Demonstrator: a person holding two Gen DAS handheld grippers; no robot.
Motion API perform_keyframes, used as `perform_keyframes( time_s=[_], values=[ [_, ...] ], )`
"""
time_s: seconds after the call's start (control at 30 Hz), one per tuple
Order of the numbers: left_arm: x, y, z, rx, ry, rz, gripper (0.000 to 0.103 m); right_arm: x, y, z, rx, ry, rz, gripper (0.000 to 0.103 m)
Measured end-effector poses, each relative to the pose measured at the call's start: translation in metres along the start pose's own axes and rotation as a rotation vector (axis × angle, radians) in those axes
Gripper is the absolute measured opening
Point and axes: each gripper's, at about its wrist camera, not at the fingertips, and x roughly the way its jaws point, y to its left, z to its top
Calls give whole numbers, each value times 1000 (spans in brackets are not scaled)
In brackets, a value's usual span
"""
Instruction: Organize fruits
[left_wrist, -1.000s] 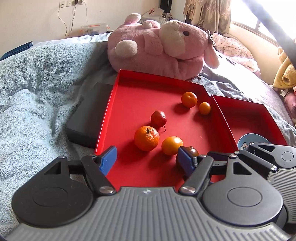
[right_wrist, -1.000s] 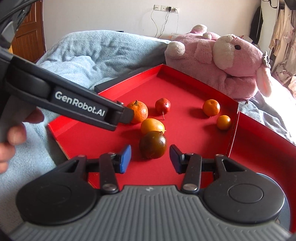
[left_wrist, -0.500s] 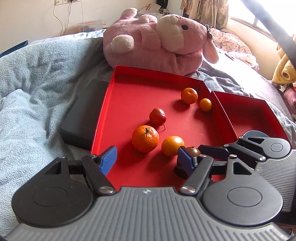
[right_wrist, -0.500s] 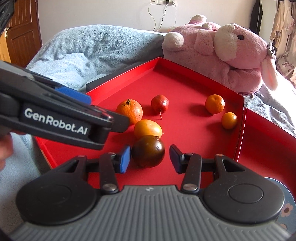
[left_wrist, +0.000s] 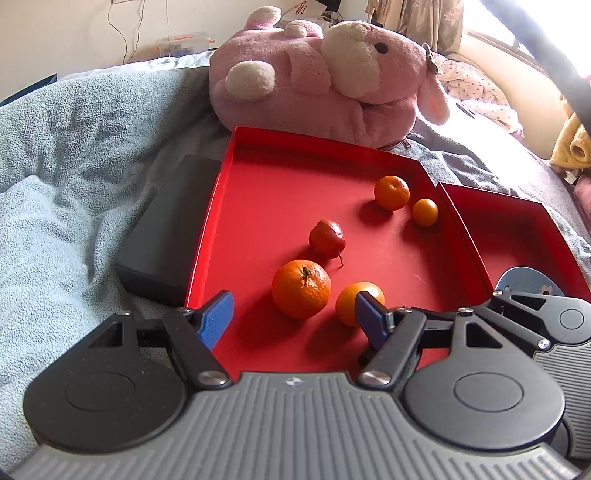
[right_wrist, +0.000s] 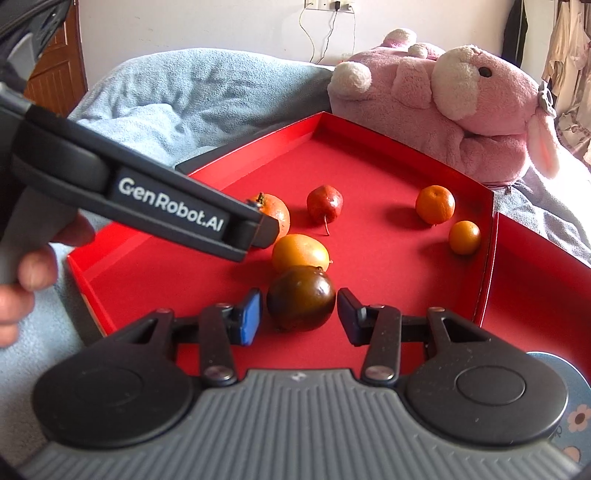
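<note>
Right tool (right_wrist: 299, 314) jaws closing; left tool (left_wrist: 291, 317) wide.

A large pink plush toy (left_wrist: 325, 74) with cream paws and snout lies on a bed covered by a rumpled blue-grey blanket (left_wrist: 74, 155). A flat black box (left_wrist: 166, 236) rests on the blanket. Behind, a clear plastic container with an orange-trimmed lid (left_wrist: 183, 42) sits by the white wall, where cables hang from a socket (right_wrist: 327, 5). A brown wooden door (right_wrist: 55, 74) stands at the left of the right wrist view, clothes hang at the right (right_wrist: 565, 55), and a yellow plush (left_wrist: 576, 144) shows near the window
</note>
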Motion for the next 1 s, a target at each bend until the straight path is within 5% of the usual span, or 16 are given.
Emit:
perform_keyframes(
  time_s=[0.53, 1.0],
  values=[
    [26, 6, 13, -20, 18, 40, 77, -2, 0, -2, 8, -1, 9, 44],
    [26, 5, 9, -21, 44, -3, 76, -12, -2, -8, 46, 3, 5, 44]
  ],
)
